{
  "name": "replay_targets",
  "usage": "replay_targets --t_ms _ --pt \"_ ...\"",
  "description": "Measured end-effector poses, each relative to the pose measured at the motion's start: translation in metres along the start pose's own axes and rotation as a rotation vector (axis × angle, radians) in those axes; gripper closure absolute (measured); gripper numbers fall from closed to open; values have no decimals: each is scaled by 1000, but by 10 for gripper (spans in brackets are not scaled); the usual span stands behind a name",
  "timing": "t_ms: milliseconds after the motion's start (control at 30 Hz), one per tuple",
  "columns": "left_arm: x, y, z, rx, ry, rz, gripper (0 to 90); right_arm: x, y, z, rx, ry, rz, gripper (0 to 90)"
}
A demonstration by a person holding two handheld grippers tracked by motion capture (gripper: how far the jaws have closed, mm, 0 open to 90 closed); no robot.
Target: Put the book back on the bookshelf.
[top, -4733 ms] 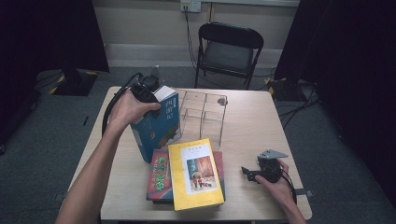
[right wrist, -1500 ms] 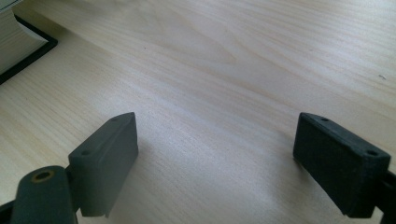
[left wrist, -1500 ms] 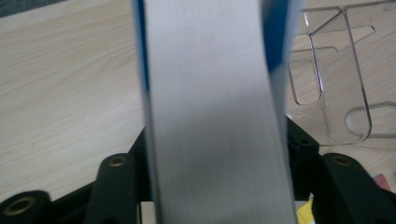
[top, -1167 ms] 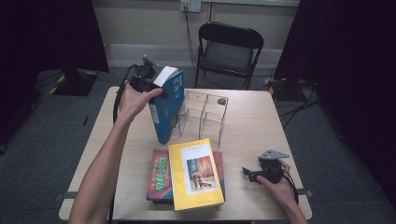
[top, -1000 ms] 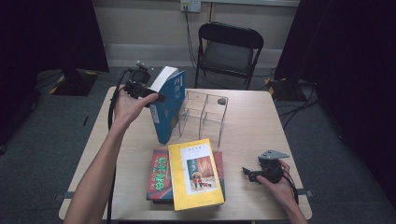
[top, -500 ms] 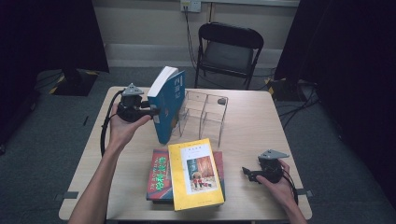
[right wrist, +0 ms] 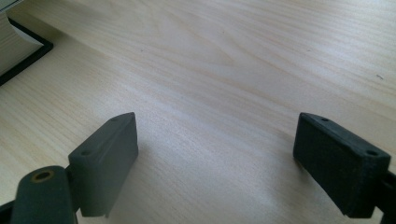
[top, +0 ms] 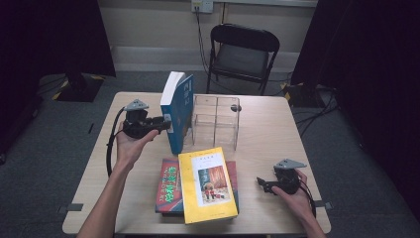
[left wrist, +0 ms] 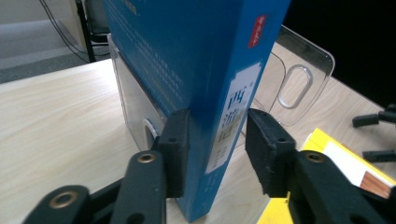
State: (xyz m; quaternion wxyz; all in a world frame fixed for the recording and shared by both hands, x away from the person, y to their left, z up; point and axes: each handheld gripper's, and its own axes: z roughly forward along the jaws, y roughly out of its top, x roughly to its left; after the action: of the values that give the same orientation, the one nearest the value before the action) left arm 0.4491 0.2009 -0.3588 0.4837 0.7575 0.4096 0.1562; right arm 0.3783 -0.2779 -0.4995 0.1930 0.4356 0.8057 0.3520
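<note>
The blue book [left wrist: 196, 65] is showing a smooth, slightly glossy paper cover with a white paper label on its spine. The rack [top: 216, 120] at the table's far edge is looking like clear, shiny plastic. The table [right wrist: 243, 70] is showing pale, matt wood grain. The left gripper [left wrist: 212, 149] is wearing matt black, rubbery-looking pads [left wrist: 175, 144]. The yellow book [top: 206, 184] is gleaming faintly.

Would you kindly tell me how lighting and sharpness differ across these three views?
High view: table brightly lit, surroundings dark, picture soft. Left gripper view: blue book sharp, nearest parts of the tongs blurred. Right gripper view: wood grain crisp, soft shadows under the right tongs.
</note>
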Motion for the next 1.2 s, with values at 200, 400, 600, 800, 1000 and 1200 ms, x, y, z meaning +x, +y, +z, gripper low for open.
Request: replay_targets --t_ms 200,400,600,800,1000,1200 --pt "-7 -5 3 31 22 38 548 0 0 0 0 -1 1 138" --pt "-19 -16 -5 24 6 52 513 2 2 -2 24 9 13 169" --pt "-33 -33 -18 79 8 78 535 12 20 -15 -35 58 38 220" --pt "-43 -54 -24 81 -46 16 491 42 47 -32 -129 149 -7 244" --pt "-56 -71 -16 139 -110 8 443 79 78 -30 -154 248 -84 217" --pt "-65 -87 0 175 -143 -17 412 104 93 -5 -133 321 -105 204"
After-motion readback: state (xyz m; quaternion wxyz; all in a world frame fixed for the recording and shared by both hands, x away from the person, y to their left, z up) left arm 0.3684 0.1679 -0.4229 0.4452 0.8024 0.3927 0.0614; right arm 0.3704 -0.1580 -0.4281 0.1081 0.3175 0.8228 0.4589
